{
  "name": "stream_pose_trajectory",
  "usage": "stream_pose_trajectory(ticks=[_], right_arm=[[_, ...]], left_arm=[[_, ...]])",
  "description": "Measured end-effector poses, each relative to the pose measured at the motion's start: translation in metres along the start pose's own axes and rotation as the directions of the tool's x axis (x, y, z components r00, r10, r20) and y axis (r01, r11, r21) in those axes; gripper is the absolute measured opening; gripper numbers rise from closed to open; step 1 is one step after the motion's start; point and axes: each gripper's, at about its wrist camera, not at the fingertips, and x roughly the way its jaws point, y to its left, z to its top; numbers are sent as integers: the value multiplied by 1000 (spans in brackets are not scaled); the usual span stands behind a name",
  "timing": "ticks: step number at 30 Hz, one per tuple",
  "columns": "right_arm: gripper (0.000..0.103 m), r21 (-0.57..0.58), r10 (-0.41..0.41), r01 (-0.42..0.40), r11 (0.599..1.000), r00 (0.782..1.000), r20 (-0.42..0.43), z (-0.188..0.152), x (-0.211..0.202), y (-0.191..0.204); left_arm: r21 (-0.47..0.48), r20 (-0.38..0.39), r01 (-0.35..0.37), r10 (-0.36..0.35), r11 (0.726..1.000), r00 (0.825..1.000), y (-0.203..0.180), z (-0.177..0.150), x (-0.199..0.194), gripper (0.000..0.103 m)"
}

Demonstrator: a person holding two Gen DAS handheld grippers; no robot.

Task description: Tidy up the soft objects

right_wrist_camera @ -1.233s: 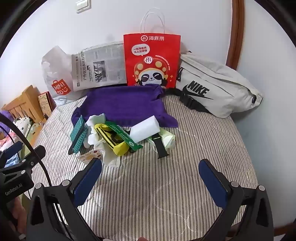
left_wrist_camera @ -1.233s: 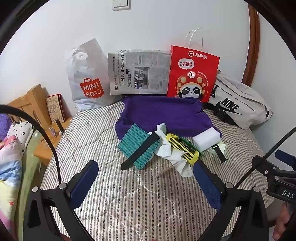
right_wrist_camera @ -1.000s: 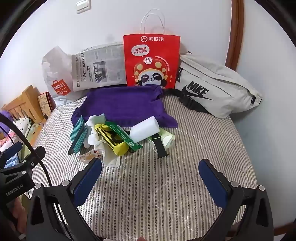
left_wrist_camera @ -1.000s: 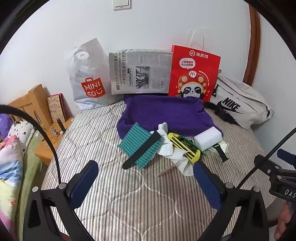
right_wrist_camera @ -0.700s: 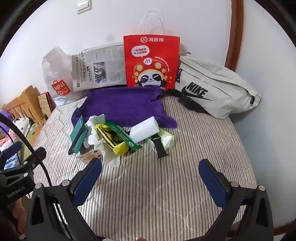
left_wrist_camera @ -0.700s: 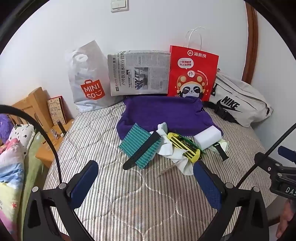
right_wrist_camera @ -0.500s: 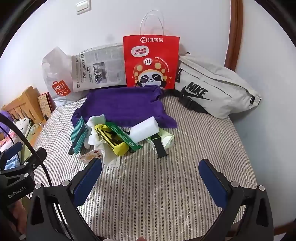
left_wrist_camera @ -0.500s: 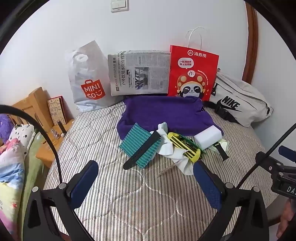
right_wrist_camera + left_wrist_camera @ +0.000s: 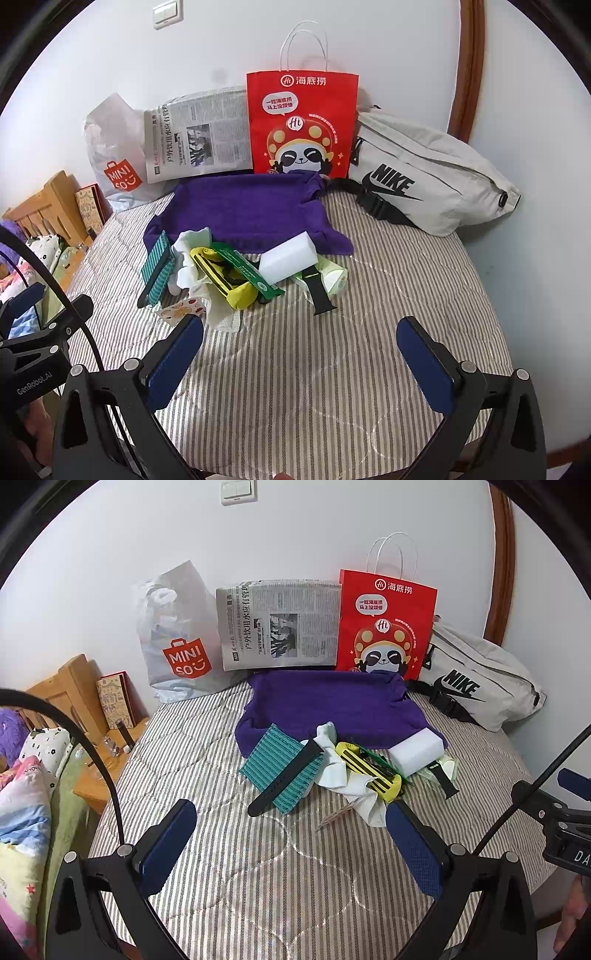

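Note:
A pile of small things lies mid-bed on the striped quilt: a teal ribbed cloth with a black watch strap across it, white tissue, a yellow item, a white sponge block and a second black strap. Behind them spreads a purple towel. My left gripper and right gripper hover open over the near quilt, short of the pile, nothing between their fingers.
Against the wall stand a white Miniso bag, a newspaper, a red paper bag and a grey Nike waist bag. A wooden bedside stand with small items is at left. The bed edge runs close on the right.
Both views wobble very slightly; the grippers stay open and hovering in about the same place. Nothing on the bed has moved.

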Motion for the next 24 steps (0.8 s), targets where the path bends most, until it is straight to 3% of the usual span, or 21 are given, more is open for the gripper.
stream_pose_trajectory(ticks=[24], right_arm=[[103,-2,-1,1,1000,1000,9,-2,-8,0]], left_arm=[[5,-1,-6,6,1000,1000,0,-3,-3,103]])
